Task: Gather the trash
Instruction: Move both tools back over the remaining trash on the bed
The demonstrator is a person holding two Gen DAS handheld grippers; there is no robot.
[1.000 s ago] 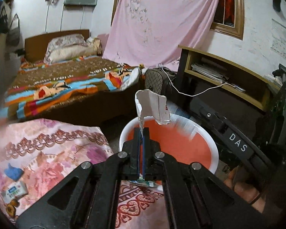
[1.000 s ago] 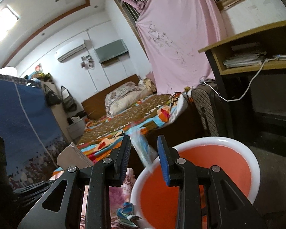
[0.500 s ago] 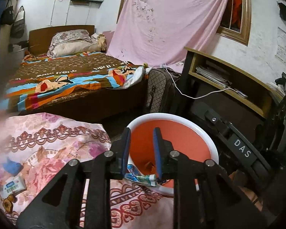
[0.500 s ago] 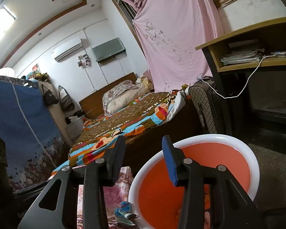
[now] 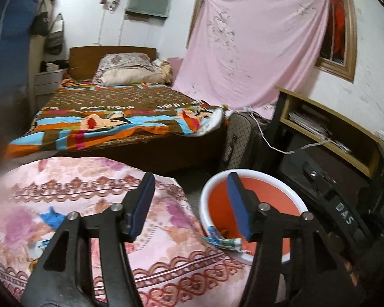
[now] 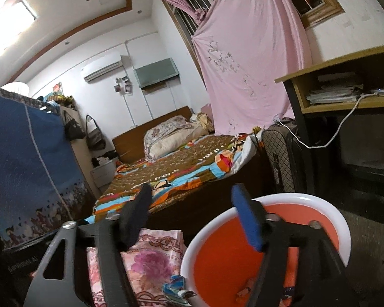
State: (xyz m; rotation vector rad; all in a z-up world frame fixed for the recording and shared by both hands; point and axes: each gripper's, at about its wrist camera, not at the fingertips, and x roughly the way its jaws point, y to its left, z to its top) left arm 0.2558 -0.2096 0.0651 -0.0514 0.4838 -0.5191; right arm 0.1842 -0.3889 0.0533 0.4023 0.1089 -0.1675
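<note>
- The orange basin (image 5: 263, 199) with a white rim sits at the lower right of the left wrist view, and at the lower right of the right wrist view (image 6: 332, 220) too; small scraps lie on its orange floor (image 6: 245, 290).
- A crumpled blue-green wrapper (image 5: 224, 240) hangs over the basin's near rim where it meets the pink floral cloth (image 5: 64, 186); in the right wrist view the same wrapper (image 6: 178, 290) lies at the bottom centre.
- More trash rests on the cloth at the lower left of the left wrist view: a blue scrap (image 5: 52, 218) and a white packet (image 5: 39, 245), partly hidden behind a finger.
- The left gripper (image 5: 189, 204) is spread wide and holds nothing; its blue pads frame the cloth's edge and the basin's left rim.
- The right gripper (image 6: 192, 215) is likewise spread wide and empty, above the basin's left rim.
- Behind lie a bed with a colourful blanket (image 5: 120, 122), a pink sheet (image 5: 251, 58) over the window, and a wooden shelf (image 5: 327, 128) at right.
</note>
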